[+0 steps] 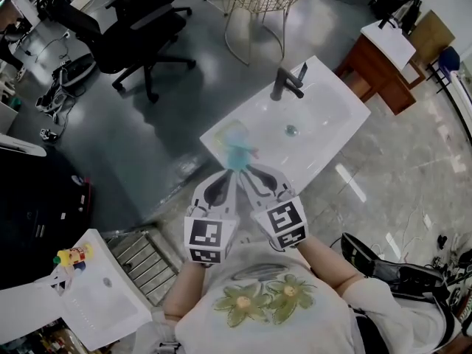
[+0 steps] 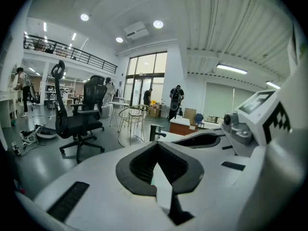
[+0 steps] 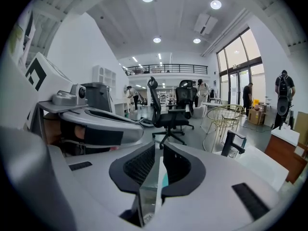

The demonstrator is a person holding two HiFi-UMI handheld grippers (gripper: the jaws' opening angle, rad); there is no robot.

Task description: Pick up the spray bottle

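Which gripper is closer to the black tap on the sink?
Right. The right gripper is below and slightly left of the tap, by the sink's near edge. The left gripper is beside it, farther left.

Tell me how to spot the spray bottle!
Find the big white sink in the middle of the head view. The spray bottle is at the sink's corner nearest the person, across from the tap. It looks see-through with a blue-green top, while the tap is black.
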